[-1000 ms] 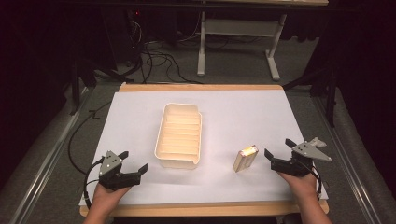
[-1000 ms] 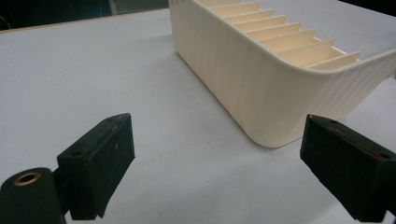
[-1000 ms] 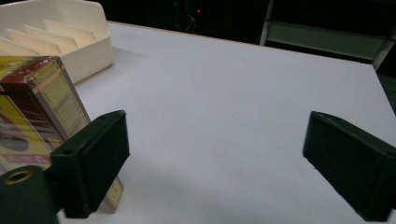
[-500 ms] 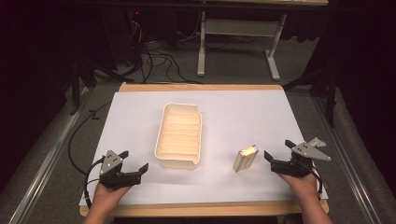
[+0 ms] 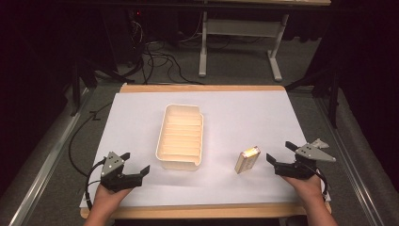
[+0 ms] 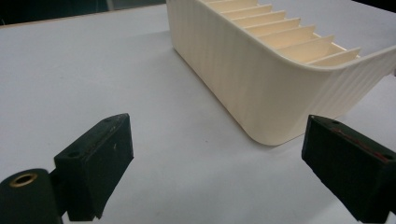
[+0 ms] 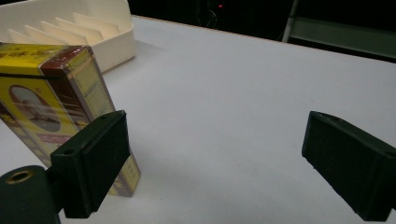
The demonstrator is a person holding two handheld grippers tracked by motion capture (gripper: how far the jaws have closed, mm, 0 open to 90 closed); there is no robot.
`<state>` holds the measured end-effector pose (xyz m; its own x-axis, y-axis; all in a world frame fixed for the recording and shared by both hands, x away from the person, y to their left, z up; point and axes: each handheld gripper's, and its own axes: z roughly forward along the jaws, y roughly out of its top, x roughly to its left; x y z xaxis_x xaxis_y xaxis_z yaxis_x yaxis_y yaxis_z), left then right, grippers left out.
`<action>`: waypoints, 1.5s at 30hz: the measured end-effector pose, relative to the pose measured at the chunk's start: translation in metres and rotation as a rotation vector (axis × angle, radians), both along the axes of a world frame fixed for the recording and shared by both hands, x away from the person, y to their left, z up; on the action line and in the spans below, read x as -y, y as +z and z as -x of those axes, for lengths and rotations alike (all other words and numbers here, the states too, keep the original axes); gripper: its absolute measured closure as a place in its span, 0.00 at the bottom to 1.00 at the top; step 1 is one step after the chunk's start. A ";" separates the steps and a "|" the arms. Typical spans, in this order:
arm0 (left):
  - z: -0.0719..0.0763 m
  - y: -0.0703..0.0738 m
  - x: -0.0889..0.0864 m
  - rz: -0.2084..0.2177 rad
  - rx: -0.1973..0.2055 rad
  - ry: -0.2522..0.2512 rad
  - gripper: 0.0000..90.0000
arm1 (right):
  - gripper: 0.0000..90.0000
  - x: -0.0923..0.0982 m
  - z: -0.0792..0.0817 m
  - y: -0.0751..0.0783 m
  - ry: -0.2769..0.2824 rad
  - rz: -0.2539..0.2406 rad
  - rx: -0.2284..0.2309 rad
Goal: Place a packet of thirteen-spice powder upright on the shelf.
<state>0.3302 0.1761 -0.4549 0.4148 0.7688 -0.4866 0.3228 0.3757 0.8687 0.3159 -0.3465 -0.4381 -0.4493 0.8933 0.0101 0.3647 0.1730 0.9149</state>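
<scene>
A cream slotted tray point(image 5: 181, 136) lies lengthwise in the middle of the white-covered table point(image 5: 244, 113). To its right stands a small yellow and brown box point(image 5: 247, 160), upright and slightly tilted. My left gripper point(image 5: 136, 161) rests open at the front left, a short way from the tray's near left corner. The left gripper view has the tray's corner point(image 6: 261, 79) ahead and right of the open left gripper point(image 6: 217, 149). My right gripper point(image 5: 278, 150) is open just right of the box. In the right gripper view the box point(image 7: 51, 88) stands at the left jaw of the right gripper point(image 7: 215, 144), with the tray point(image 7: 93, 32) behind it.
A bare wooden edge point(image 5: 202, 88) borders the table's far side. Beyond it, on the dark floor, are a grey desk frame point(image 5: 240, 42) and loose cables point(image 5: 155, 56). Metal rails point(image 5: 51, 155) run along both sides of the table.
My right gripper has edged slightly left toward the box. The left gripper, the tray and the box have stayed where they were.
</scene>
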 end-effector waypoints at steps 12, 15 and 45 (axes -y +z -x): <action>0.000 0.000 0.000 -0.001 -0.002 0.000 0.11 | 0.10 -0.010 0.005 0.005 0.084 -0.025 0.012; 0.000 0.000 0.000 0.001 -0.005 -0.002 0.11 | 0.10 -0.012 0.007 0.007 0.103 -0.037 0.012; 0.000 -0.002 0.002 -0.010 -0.013 -0.015 0.11 | 0.13 -0.056 -0.003 0.000 0.296 -0.033 -0.028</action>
